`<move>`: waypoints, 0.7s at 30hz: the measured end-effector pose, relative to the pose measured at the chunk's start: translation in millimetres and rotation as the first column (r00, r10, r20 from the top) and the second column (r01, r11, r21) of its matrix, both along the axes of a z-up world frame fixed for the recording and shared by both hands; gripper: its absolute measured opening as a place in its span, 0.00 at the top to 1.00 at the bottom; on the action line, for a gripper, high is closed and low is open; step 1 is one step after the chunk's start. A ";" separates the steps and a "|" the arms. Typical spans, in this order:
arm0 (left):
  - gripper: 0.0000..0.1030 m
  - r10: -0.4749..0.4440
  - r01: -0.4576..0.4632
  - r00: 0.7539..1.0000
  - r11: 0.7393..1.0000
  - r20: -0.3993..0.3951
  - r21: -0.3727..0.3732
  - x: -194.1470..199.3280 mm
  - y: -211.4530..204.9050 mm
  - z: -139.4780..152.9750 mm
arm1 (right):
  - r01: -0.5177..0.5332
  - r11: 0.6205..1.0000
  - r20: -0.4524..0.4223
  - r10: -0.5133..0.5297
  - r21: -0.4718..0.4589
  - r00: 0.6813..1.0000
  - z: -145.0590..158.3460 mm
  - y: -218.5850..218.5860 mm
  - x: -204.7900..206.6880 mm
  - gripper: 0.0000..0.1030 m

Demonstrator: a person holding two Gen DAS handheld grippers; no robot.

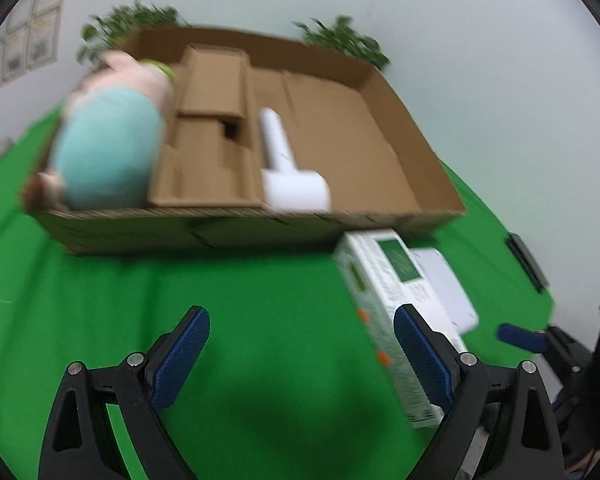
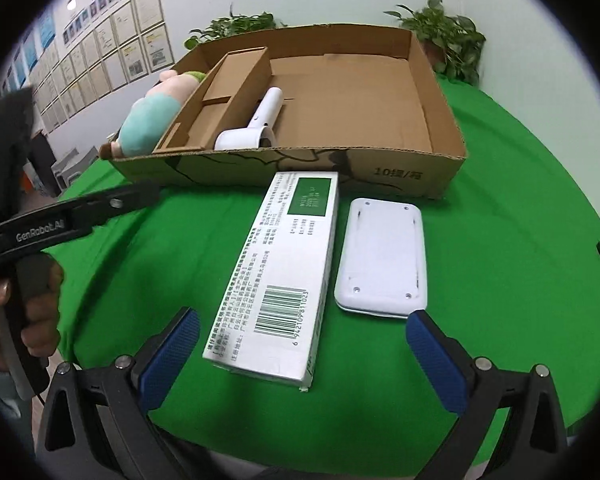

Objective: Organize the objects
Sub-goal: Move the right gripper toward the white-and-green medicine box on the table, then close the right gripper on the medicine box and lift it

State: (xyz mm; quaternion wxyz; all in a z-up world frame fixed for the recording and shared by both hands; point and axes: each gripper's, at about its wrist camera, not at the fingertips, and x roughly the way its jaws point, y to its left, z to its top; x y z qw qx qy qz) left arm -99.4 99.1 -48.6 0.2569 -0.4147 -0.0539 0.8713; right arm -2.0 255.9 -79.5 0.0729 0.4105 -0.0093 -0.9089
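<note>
An open cardboard tray (image 2: 440,92) (image 1: 412,136) sits on the green cloth. In it lie a plush doll (image 2: 152,120) (image 1: 108,140) at the left and a white handheld device (image 2: 260,124) (image 1: 288,168) near the middle. In front of it lie a long white-and-green carton (image 2: 280,272) (image 1: 388,300) and a flat white device (image 2: 382,256) (image 1: 444,284). My left gripper (image 1: 302,356) is open and empty over the cloth, left of the carton. My right gripper (image 2: 302,360) is open and empty, its jaws on either side of the carton's near end.
A cardboard divider insert (image 2: 220,96) stands in the tray beside the doll. Potted plants (image 2: 448,36) stand behind the tray by the white wall. The left gripper's body (image 2: 60,224) and the hand holding it reach in at the left of the right wrist view.
</note>
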 end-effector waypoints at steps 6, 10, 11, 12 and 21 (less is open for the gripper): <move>0.09 -0.043 0.038 0.996 0.997 0.078 0.068 -4.2 13.4 -12.6 | -0.016 1.000 0.035 0.017 -0.018 0.999 -17.2 -13.5 -2.4 0.01; 0.09 -0.051 0.044 0.995 0.995 0.081 0.095 -0.5 9.0 -12.9 | 0.042 0.998 0.060 -0.044 0.038 0.997 -24.7 -17.5 -8.9 0.11; 0.09 -0.045 0.037 0.995 0.995 0.085 0.094 0.3 6.7 -13.6 | 0.044 0.998 0.072 -0.047 0.048 0.996 -27.0 -19.1 -11.4 0.16; 0.09 -0.040 0.032 0.995 0.995 0.088 0.093 -0.5 4.7 -14.7 | 0.040 0.998 0.085 -0.045 0.058 0.995 -29.1 -21.5 -13.6 0.19; 0.13 -0.090 0.057 0.982 0.980 0.167 0.192 7.5 -21.7 -23.0 | -0.075 0.997 0.089 0.071 0.034 0.994 -24.1 -47.2 -1.8 0.38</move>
